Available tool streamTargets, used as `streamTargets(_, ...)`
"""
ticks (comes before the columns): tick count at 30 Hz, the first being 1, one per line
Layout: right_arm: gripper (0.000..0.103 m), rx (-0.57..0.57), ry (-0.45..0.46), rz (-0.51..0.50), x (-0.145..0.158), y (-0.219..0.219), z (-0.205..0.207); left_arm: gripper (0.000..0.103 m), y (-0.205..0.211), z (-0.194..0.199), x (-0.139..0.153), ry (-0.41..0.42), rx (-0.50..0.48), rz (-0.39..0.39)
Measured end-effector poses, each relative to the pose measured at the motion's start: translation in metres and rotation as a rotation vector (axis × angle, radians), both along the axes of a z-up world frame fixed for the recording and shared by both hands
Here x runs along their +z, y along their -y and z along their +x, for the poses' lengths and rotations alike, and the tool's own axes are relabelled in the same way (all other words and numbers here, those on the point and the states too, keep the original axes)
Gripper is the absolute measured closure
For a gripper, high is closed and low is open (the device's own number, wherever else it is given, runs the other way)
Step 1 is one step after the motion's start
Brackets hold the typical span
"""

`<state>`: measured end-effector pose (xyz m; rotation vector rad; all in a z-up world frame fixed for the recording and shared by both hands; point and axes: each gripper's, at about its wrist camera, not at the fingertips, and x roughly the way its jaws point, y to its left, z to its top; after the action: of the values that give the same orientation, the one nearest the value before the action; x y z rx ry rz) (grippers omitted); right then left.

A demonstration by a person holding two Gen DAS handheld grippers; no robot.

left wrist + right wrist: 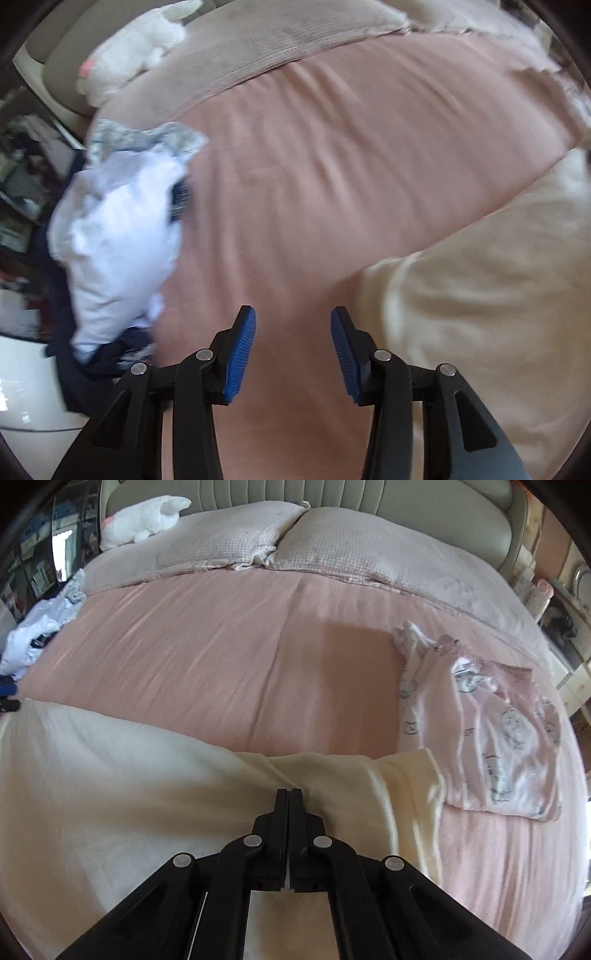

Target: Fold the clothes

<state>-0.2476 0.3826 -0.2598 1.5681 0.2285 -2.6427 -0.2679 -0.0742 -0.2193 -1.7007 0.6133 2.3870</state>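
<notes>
a pink bedspread (pixel 236 657) is seen from two handheld tongs pointing steeply down at it. the right gripper (pixel 290 792) is closed, its black jaws pressed together over a cream garment (pixel 110 775) that lies spread beneath and to the left of it; whether a fold of the cloth is pinched cannot be told. the left gripper (pixel 293 325) is held open, its blue ribbed pads (pixel 242 354) apart over bare bedspread with nothing between them, the cream garment (pixel 480 314) just to their right. a heap of white and navy clothes (pixel 118 236) is piled to the left of the left tongs. a folded pink garment printed with small cartoon faces (pixel 491 738) lies to the right of the right tongs. two pillows (pixel 229 535) and a white plush toy (pixel 144 518) are set far ahead. no writing can be read
</notes>
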Motion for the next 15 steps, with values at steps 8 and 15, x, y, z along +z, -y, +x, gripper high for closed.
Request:
streamTargets(8, 0.095, 0.143, -0.070, -0.218, 0.041, 0.031, 0.006, 0.065, -0.017, 0.016, 0.038, -0.006, -0.130, 0.492)
streamTargets(15, 0.072, 0.449, 0.025, -0.244, 0.012, 0.123, 0.045, 0.065, -0.165, 0.091, -0.006, 0.053, -0.703, 0.353)
